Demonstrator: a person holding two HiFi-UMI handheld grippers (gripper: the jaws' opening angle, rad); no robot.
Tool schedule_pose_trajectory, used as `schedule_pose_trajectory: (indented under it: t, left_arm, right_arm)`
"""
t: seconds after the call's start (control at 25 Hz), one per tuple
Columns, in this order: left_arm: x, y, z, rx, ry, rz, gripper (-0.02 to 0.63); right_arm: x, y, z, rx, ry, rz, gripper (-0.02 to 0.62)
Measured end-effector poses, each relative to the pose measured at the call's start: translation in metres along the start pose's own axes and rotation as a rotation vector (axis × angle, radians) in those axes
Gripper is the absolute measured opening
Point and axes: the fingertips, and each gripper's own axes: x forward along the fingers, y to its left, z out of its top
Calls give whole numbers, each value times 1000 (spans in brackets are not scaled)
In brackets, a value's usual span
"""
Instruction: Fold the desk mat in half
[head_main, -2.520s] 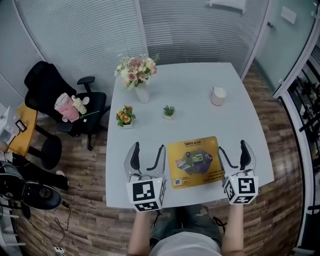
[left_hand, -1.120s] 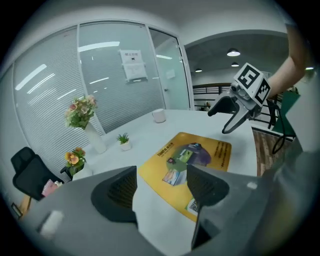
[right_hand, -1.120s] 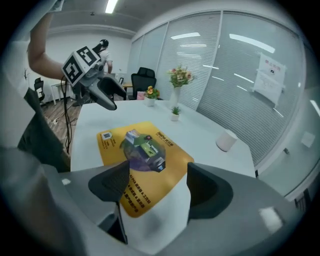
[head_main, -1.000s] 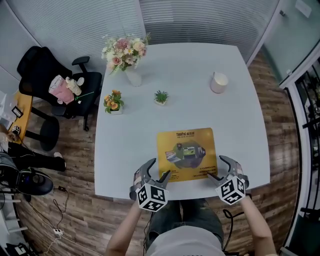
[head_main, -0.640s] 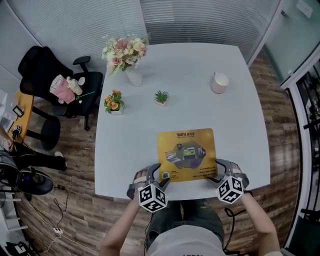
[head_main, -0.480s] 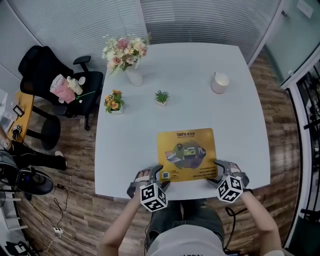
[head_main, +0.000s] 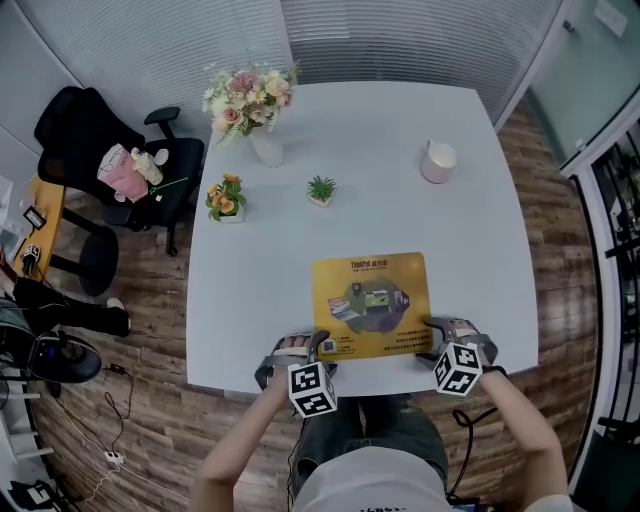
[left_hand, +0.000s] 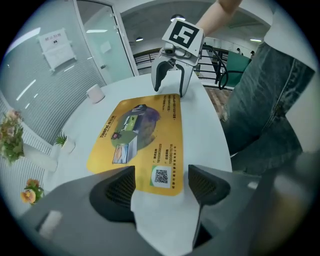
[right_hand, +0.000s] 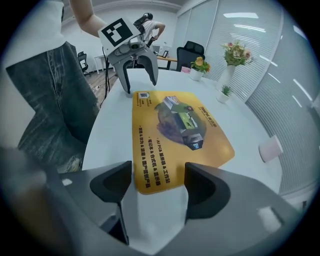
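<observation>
1. L hand-held gripper (left_hand: 163, 186): jaws apart, released; near corner of desk mat (left_hand: 140, 132) lies btwn them, flat on worktop (left_hand: 197, 107).
2. R hand-held gripper (right_hand: 152, 187): jaws apart, just been closing; mat's other near corner btwn them, ungripped.

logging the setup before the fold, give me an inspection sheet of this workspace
surface: white table
job's things: yellow desk mat flat, unfolded, near front edge
clutter: flower vase, potted flowers, small plant, white cup, all apart from mat
grippers: left claw open, mat corner between jaws, ungripped; right claw open, jaws just been closing, other corner between them, ungripped
cables: power strip with cable on floor
surroundings: black chair with pink plush, wood floor, blinds
</observation>
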Motion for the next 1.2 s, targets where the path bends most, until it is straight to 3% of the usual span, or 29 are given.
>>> schedule_pose_trajectory:
  t: [0.68,0.96,1.2]
  left_arm:
    - [18,1,-13,-1,52,-18,334]
    - [19,-3,-10,20,55,-82,321]
    - [19,-12,-10,1,58,-181,255]
  right_arm:
    - [13,7,-9,-52,51,121,328]
    - [15,9,-9,-30,49,191,297]
    - [14,7,-8,-29,49,208,279]
